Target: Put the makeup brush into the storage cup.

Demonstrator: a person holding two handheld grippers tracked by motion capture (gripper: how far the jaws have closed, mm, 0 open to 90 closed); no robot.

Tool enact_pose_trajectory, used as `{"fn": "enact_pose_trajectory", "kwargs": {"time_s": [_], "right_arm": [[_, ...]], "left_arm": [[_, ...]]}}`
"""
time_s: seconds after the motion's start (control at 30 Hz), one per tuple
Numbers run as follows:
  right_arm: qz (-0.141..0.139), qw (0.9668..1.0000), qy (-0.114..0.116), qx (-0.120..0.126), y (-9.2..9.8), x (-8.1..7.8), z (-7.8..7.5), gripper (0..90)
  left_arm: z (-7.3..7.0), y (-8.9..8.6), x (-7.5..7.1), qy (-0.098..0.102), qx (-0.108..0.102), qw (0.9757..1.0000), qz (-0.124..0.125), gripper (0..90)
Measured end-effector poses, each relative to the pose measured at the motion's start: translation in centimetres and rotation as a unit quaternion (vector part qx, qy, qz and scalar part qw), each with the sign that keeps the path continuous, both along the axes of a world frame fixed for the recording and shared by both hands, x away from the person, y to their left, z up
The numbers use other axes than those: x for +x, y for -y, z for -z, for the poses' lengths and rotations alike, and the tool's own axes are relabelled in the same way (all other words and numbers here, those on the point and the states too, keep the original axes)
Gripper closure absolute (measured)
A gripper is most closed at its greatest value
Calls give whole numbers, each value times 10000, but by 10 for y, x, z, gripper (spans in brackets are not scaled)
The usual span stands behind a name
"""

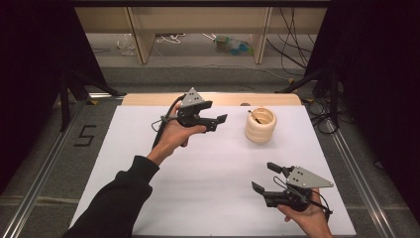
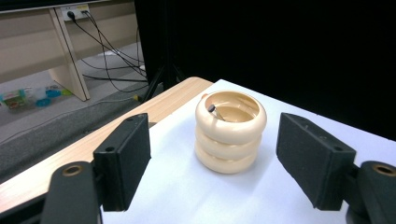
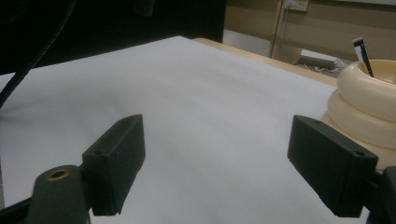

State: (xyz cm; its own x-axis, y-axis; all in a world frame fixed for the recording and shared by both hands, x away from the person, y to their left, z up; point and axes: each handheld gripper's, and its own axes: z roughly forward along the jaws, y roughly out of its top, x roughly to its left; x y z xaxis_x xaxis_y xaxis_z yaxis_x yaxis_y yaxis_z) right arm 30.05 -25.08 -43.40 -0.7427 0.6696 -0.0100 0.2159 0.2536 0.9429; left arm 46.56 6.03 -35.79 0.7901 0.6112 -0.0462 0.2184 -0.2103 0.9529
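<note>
A cream ribbed cup made of stacked rings stands upright on the white table top, toward the far right. A thin dark stick leans inside it. My left gripper hovers just left of the cup, pointing at it, jaws open and empty. In the left gripper view the cup sits ahead, framed between the two pads, with the stick against its rim. My right gripper rests open near the front right. Its view has the cup and stick at the right edge.
A wooden table edge runs along the far side of the white sheet. Beyond it are floor cables, wooden furniture legs and some litter. Black curtains and tripod legs flank both sides.
</note>
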Motion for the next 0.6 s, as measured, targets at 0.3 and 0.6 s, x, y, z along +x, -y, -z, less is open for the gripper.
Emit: {"fn": "enact_pose_trajectory", "kwargs": {"time_s": [0.3, 0.6], "right_arm": [[-3, 10000, 8, -6, 0, 0, 0, 203], [-30, 9997, 155, 164, -2, 2, 2, 200]], "left_arm": [[5, -11, -10, 16, -78, 10000, 23, 249], [11, -25, -19, -18, -205, 9998, 9, 234]]}}
